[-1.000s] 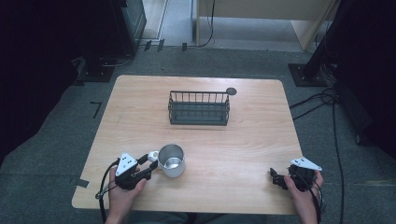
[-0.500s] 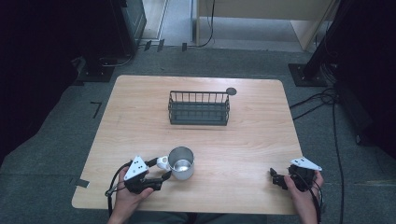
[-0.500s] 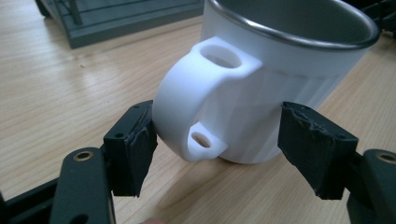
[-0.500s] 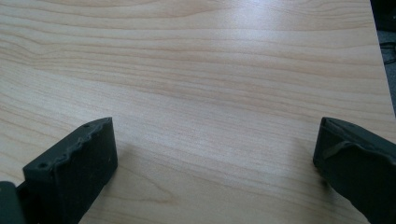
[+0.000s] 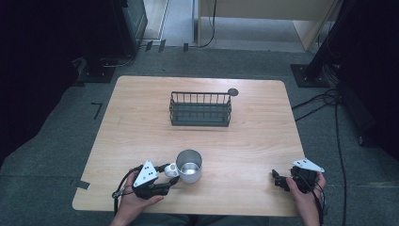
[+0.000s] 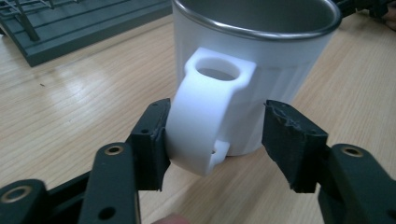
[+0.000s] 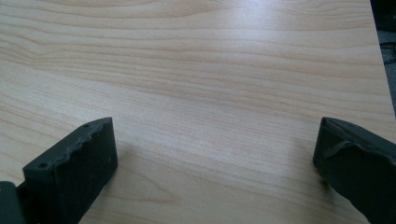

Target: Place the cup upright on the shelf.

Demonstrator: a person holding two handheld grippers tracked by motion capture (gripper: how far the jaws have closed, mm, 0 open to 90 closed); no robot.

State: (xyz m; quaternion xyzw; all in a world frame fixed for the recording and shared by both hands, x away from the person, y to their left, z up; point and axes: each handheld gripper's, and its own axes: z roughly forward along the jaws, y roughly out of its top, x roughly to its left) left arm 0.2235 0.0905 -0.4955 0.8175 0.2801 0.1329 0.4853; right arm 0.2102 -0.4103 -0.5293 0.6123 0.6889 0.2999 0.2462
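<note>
My worry is a lopsided bite. The left tongs (image 6: 212,140) straddle the mug (image 5: 189,165) by its white handle (image 6: 205,112), but only one pad touches it; the other stands clear with a gap. Their jaws have just been closing with the handle between them, not yet clamped. If I close from here, the free pad could shove the handle sideways and spin or tip the mug — it stands upright at the tabletop's (image 5: 141,132) near edge, well apart from the wire basket (image 5: 200,109). The right tongs (image 5: 280,180) rest wide open over bare wood at the near right, holding nothing.
</note>
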